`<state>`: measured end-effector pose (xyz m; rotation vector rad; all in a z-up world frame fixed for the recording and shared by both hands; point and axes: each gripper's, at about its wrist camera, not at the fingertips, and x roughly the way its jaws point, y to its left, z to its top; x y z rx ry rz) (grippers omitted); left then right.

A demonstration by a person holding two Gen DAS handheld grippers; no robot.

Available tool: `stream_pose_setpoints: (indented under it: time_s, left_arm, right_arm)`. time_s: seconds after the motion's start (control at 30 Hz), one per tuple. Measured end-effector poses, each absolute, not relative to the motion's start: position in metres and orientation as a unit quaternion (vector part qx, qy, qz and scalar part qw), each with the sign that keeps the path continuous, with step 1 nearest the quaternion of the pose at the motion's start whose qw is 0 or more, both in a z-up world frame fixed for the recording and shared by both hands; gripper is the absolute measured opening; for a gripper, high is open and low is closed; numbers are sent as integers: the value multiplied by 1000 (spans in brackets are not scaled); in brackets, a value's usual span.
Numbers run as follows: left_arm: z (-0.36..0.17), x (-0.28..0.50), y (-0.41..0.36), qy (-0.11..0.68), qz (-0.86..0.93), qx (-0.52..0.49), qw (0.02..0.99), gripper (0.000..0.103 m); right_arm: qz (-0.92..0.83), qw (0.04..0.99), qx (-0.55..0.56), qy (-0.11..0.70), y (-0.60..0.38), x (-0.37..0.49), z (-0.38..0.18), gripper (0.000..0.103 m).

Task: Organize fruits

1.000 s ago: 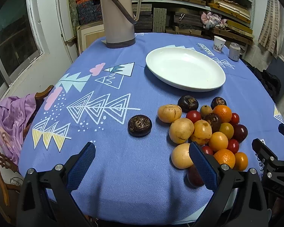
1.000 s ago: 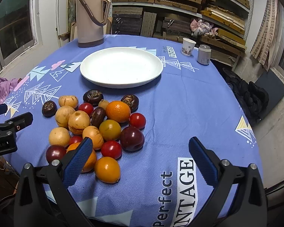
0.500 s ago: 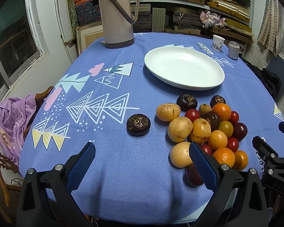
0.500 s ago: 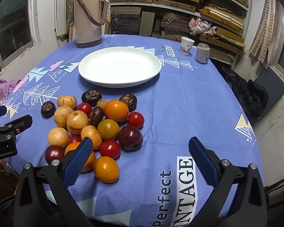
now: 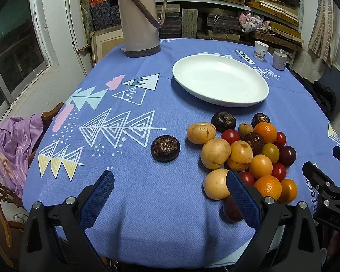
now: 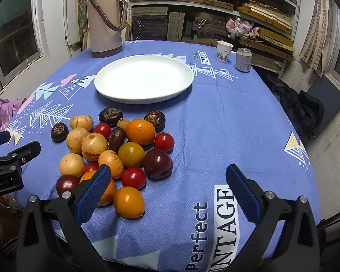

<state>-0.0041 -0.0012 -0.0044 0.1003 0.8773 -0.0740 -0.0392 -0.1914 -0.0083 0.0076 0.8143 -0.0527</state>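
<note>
1. Plate point(image 6: 145, 79) stood bare on the tabletop point(image 6: 226, 122); no fruit on it. Judged the sorting had not yet begun, or was at its very first pick.
2. Fruit pile point(image 6: 124, 149) lay on the near side of the plate, just short of its rim: tan round ones, oranges, small red ones, dark plums, dark wrinkled ones, most touching each other.
3. One dark fruit point(image 5: 165, 147) sat apart, on the thermos side of the pile, with clear cloth all round it.
4. Left gripper point(image 5: 170, 182): jaws spread wide, holding nothing, hovering at the near edge, farther from the plate than the stray dark fruit and roughly in line with it.
5. Right gripper point(image 6: 167, 179): jaws spread wide, empty, hovering at the near end of the pile, on the side away from the plate; its left finger overlapped an orange point(image 6: 107, 190) in view, contact not clear.
6. Next move, as judged: the left goes forward and down to straddle the stray fruit, closes gently, then carries it to the plate. Round fruit may roll; a centred grip is needed.
7. Pile picks call for care: neighbours touch, so the jaws could nudge them.
</note>
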Motion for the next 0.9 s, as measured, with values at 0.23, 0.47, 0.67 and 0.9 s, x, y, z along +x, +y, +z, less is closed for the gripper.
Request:
stream_pose_setpoints:
  time_s: [0.23,0.47,0.67,0.9]
  left_arm:
    - [-5,-5,-1,425,-41,47,903,100]
    - [-6,-6,-2,427,-45,47,902,100]
    - [-6,-6,-2,429,-43,46,901,100]
    - [-6,-6,-2,431,-41,48,900,100]
  right_arm:
    - [-26,918,3,395,-191,-40,-8,99]
    - [-27,919,3,393,-190,-41,-7,99]
    - [-26,918,3,395,-191,-41,-8,99]
    - [-27,918,2,396,-191,-41,-10,99]
